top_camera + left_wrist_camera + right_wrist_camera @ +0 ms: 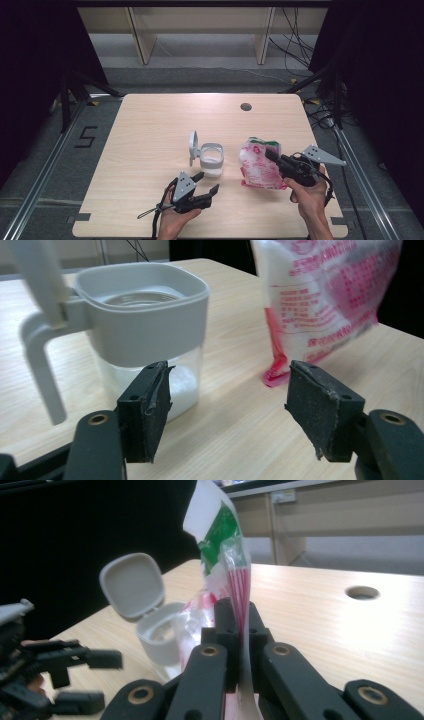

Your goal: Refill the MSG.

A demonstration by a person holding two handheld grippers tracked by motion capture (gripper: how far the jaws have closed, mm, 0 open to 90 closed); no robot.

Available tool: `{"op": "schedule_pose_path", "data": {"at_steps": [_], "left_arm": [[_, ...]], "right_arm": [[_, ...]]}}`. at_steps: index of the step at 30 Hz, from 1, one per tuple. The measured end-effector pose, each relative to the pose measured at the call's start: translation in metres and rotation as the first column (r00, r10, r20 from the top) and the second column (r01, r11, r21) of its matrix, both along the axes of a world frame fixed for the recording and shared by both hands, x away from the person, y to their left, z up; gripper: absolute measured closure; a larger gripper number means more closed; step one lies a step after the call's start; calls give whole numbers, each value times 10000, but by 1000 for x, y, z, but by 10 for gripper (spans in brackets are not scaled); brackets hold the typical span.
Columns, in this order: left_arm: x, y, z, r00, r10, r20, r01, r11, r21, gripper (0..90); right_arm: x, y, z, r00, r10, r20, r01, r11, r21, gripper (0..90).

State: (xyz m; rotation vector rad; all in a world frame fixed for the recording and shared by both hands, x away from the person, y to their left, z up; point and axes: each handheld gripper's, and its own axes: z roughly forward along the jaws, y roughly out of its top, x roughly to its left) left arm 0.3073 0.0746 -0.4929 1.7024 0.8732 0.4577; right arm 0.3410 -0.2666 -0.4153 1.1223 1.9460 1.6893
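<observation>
— Holding the red-and-white bag (257,165) upright by one edge, right gripper (272,156) jaws clamped flat on the plastic; looks like the lead-up to pouring into the container (212,159).

— Standing where?

— Mid-table, toward the near edge, bag just right of the container, bottom seemingly down on the table (150,130). Hinged lid (192,146) flipped open to the container's left, some white grains already inside.

— And the left gripper (206,183)?

— Jaws wide, holding nothing, hovering just in front of the container.

— Next move?

— Probably steadying the container, then lifting and tilting the bag over the opening.

— Anything in the way?

— Just the raised lid; elsewhere only a cable hole (245,106) near the far edge.
</observation>
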Motion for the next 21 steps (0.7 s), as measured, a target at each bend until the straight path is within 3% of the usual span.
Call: {"op": "schedule_pose_path", "data": {"at_steps": [1,2,3,4,6,8,9,11,12,15,17,19,21], "left_arm": [[1,1,0,10000,-25,74,26,10000,-76,336],[0,3,0,10000,18,43,-19,10000,58,336],[2,5,1,9999,-24,129,23,10000,96,335],[3,8,1,9998,-24,173,21,9999,155,333],[3,11,1,9998,79,168,-80,9999,76,331],[3,13,0,9995,313,53,-312,9994,-132,331],[4,14,-1,9995,320,50,-319,9994,-165,330],[4,15,0,9989,470,69,-468,9987,-202,330],[4,17,0,9989,453,103,-454,9989,99,328],[4,19,1,9990,438,47,-438,9990,-13,316],[6,24,3,9989,352,298,-356,9993,148,314],[6,27,4,9987,447,256,-450,9989,113,312],[7,29,5,9982,570,207,-574,9982,180,309]], "right_arm": [[-2,-2,-2,9999,-91,-134,94,9996,258,900],[-1,-6,-4,9999,-145,-30,145,9999,53,900],[-2,-8,-5,9998,-157,-133,157,9999,29,900],[-1,-10,-8,9993,-382,36,381,9992,93,900],[-1,-10,-10,9984,-536,-185,537,9985,67,900],[2,-12,-13,9976,-678,130,683,9968,-425,900],[1,-12,-13,9974,-712,-106,704,9957,-607,900],[1,-12,-13,9968,-789,-102,779,9945,-702,900],[2,-12,-15,9970,-774,-74,767,9948,-668,900],[1,-11,-17,9950,-962,-282,938,9926,-769,900],[3,-12,-19,9955,-928,-208,904,9914,-951,900],[4,-12,-22,9938,-1109,-115,1089,9877,-1123,900],[4,-13,-25,9915,-1264,-322,1221,9864,-1101,900]]}}
